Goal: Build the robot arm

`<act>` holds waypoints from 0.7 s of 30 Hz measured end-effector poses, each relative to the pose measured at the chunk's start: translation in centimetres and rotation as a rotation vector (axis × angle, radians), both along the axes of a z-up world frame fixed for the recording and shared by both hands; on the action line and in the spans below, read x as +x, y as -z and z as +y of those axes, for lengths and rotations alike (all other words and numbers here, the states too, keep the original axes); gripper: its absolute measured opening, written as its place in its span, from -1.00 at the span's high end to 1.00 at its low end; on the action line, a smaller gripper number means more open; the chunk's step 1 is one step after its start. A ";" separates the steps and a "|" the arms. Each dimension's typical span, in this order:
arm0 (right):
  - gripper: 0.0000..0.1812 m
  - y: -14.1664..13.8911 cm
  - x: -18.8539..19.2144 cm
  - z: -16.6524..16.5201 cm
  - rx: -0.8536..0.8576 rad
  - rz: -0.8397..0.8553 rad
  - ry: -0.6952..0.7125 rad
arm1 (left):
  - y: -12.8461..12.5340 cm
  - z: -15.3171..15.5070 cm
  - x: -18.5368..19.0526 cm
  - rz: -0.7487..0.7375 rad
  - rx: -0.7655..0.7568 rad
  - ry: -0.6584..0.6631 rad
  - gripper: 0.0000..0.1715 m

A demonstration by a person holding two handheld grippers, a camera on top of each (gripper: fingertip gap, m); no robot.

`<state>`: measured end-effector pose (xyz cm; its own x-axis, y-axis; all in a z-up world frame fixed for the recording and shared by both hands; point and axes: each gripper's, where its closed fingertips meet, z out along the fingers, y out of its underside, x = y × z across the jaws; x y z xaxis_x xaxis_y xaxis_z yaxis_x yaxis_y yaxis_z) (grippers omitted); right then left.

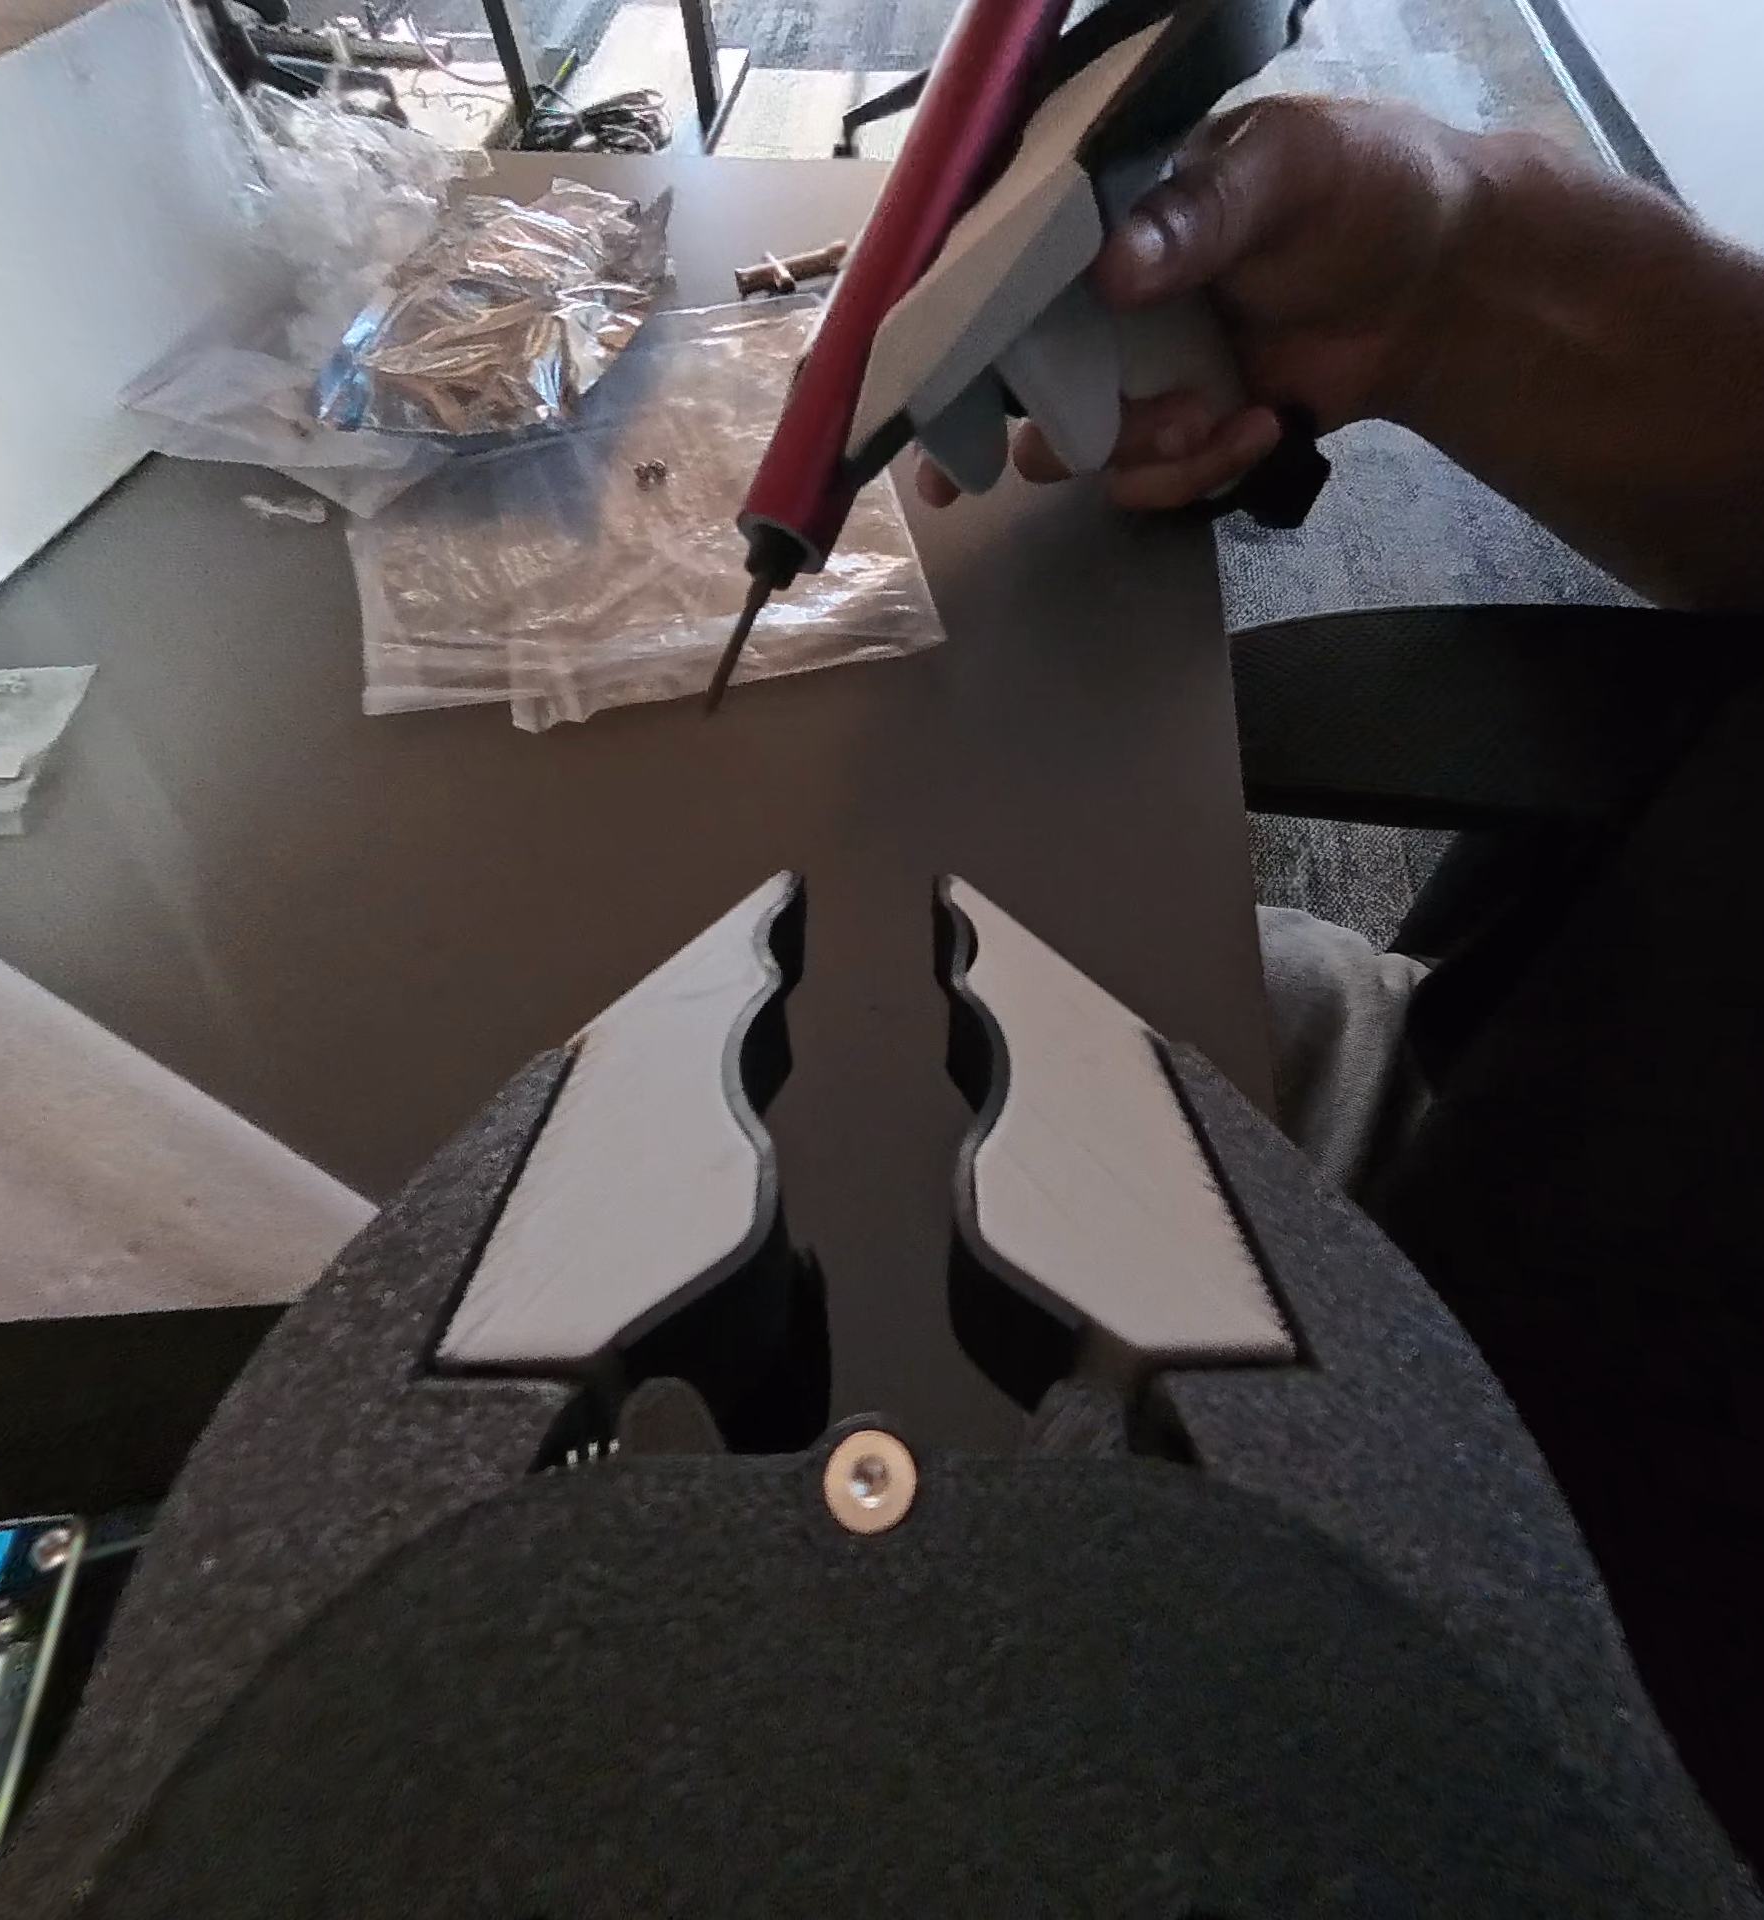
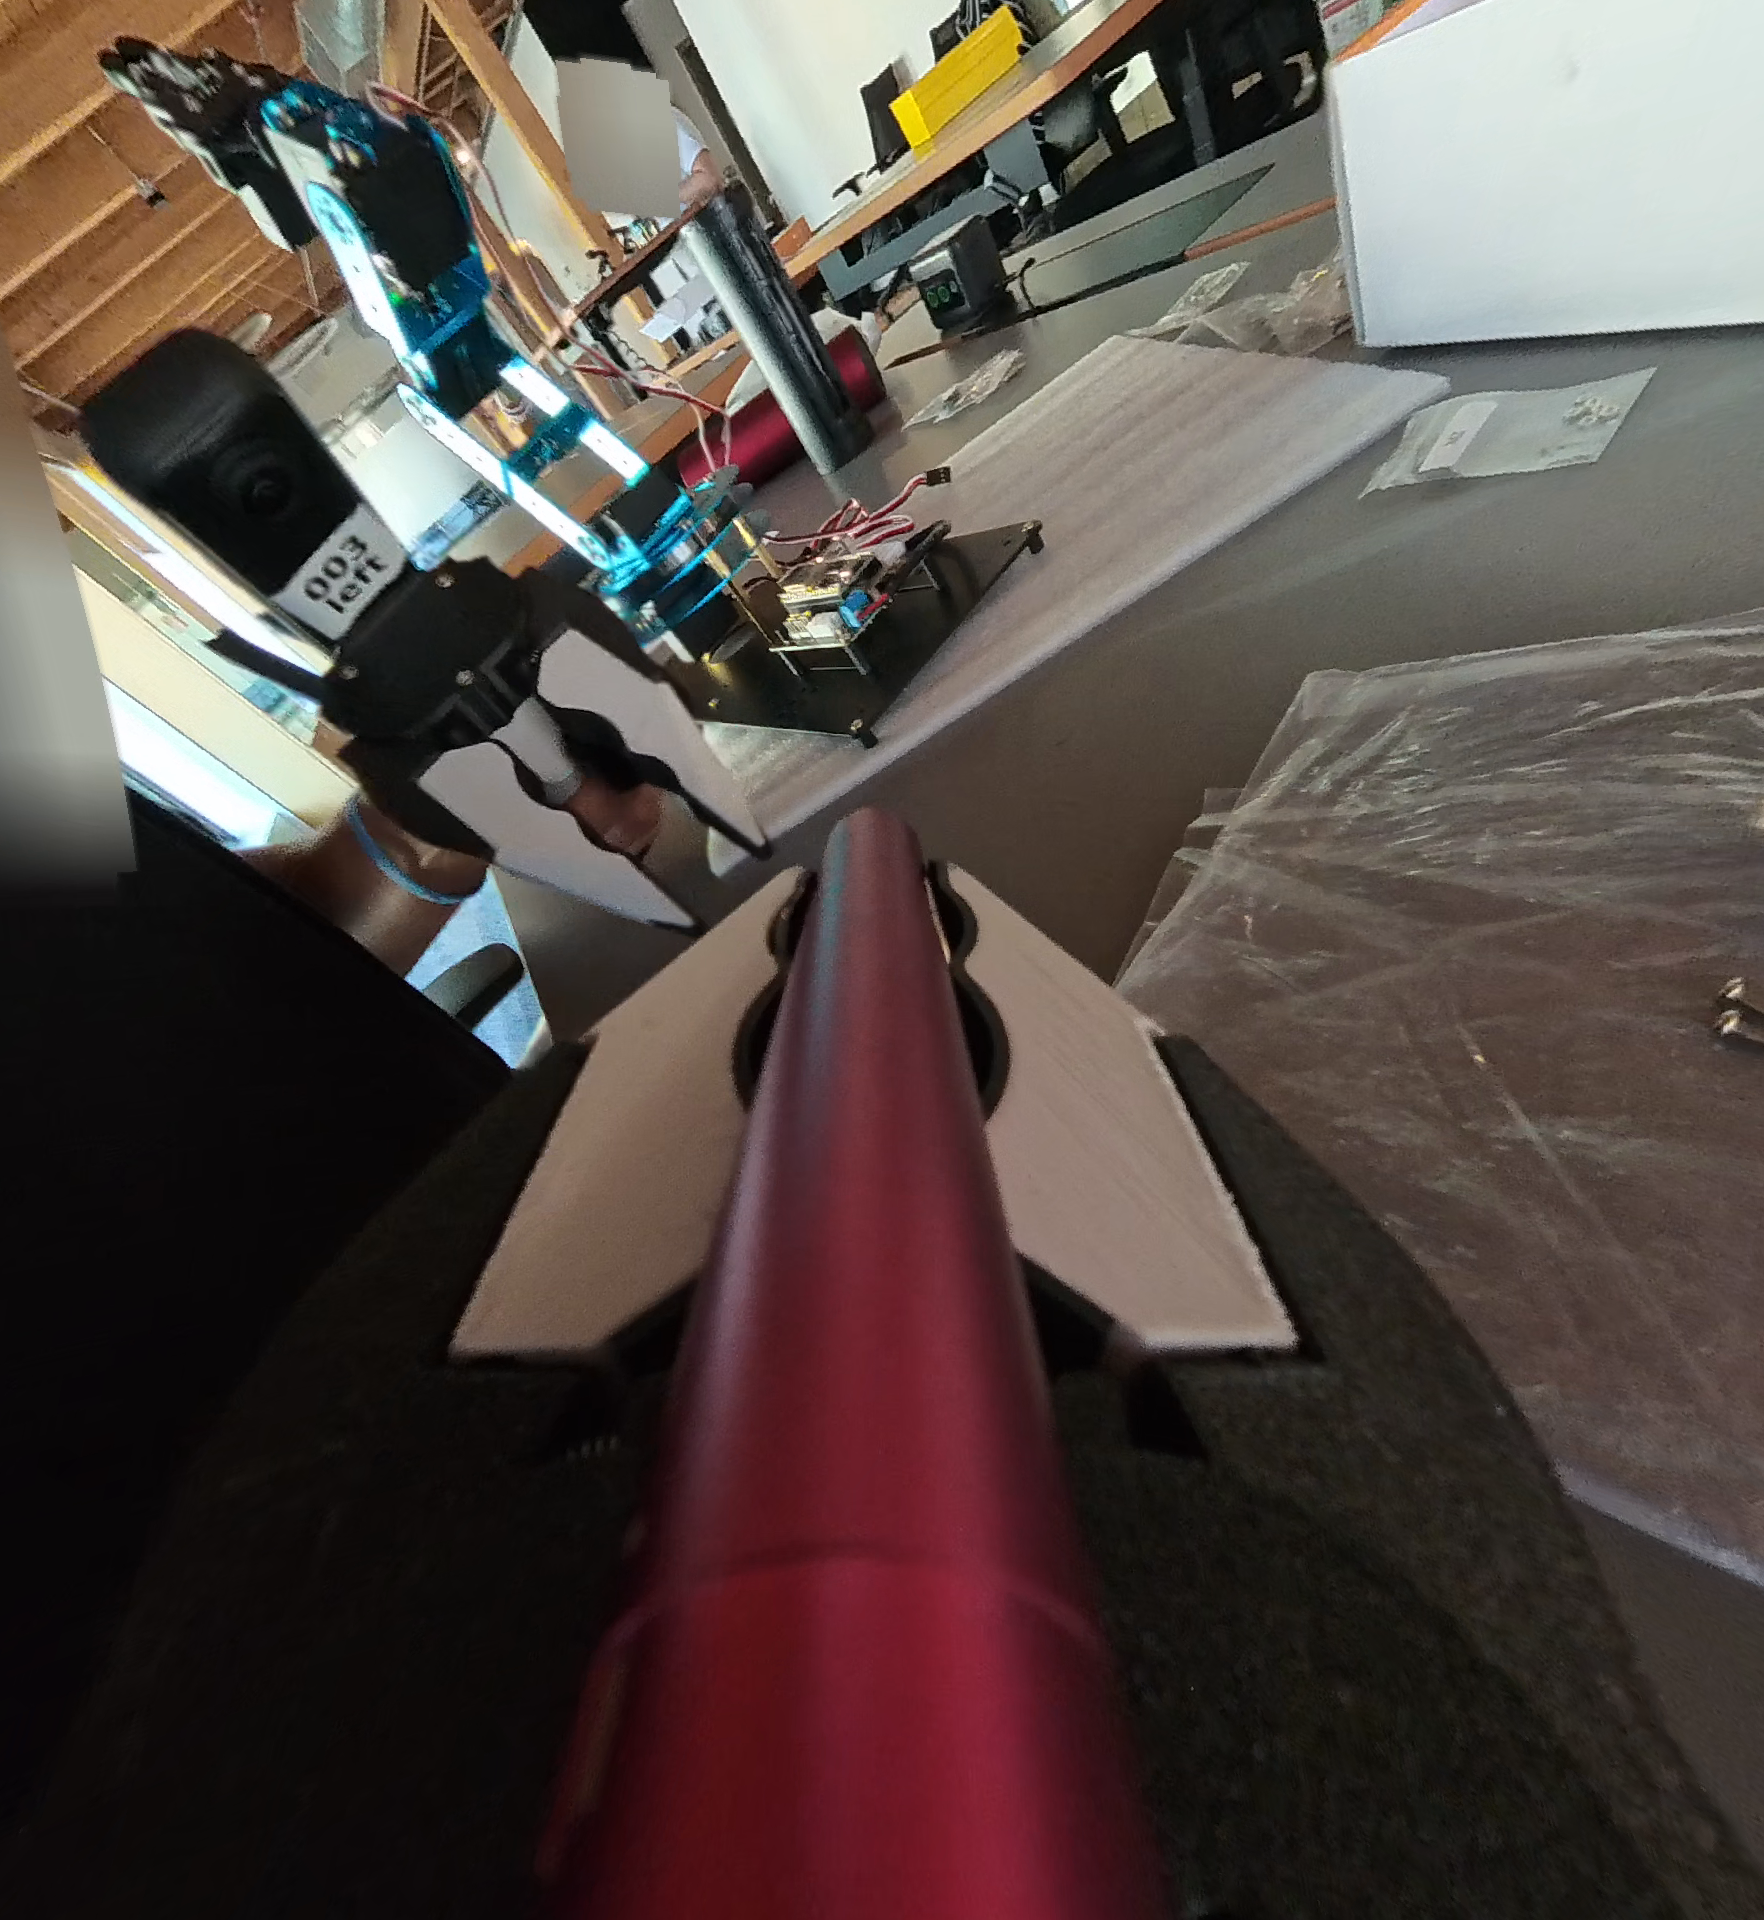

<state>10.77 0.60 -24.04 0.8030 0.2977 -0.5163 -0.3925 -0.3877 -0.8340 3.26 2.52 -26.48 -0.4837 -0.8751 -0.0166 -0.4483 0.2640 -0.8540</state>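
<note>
the right gripper point(image 2: 873, 883) is clamped on a dark red electric screwdriver point(image 2: 857, 1351), whose round barrel lies in the scalloped channel between the two white fingers point(image 2: 1096, 1143) and fills the lower middle of the right wrist view. its long axis runs along the fingers, from the wide rear collar at the bottom of the frame up to the narrow front end just past the fingertips; the bit is hidden from this view behind the barrel. in the left wrist view the same screwdriver point(image 1: 857, 312) crosses the upper middle of the frame on a slant, upper right to lower left, with its thin dark bit point(image 1: 730, 655) pointing down at the grey table point(image 1: 442, 883), its tip over the near edge of some clear plastic bags point(image 1: 649, 582); whether the tip touches them cannot be told. a person's hand point(image 1: 1273, 312) grips the grey handle at the upper right, and the barrel's top is cut off by the frame edge. the left gripper point(image 1: 867, 894) has its jaws apart with nothing between them, over bare table at the centre of its own view. in the right wrist view it point(image 2: 732, 883) shows at centre left. behind it at upper left stands a small blue acrylic robot arm point(image 2: 442, 312) on a black base plate point(image 2: 857, 686), its top blurred. two small screws point(image 2: 1751, 1023) lie on a plastic bag at the right. crumpled foil packaging point(image 1: 483, 322) sits at the upper left of the left wrist view.
</note>
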 end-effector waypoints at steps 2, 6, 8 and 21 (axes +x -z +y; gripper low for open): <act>0.77 -0.1 -0.8 -0.1 0.018 -0.057 -0.018 | 0.1 0.0 0.0 -0.003 -0.002 -0.016 0.72; 0.76 -1.2 -3.7 -0.1 0.120 -0.253 -0.070 | -1.6 0.2 1.0 -0.117 0.086 -0.032 0.52; 0.77 -1.2 -4.9 0.1 0.127 -0.335 -0.095 | -2.6 -0.5 1.5 -0.195 0.186 0.001 0.52; 0.77 -2.0 -7.4 0.8 0.218 -0.589 -0.051 | -3.3 -1.4 1.2 -0.436 0.644 0.066 0.77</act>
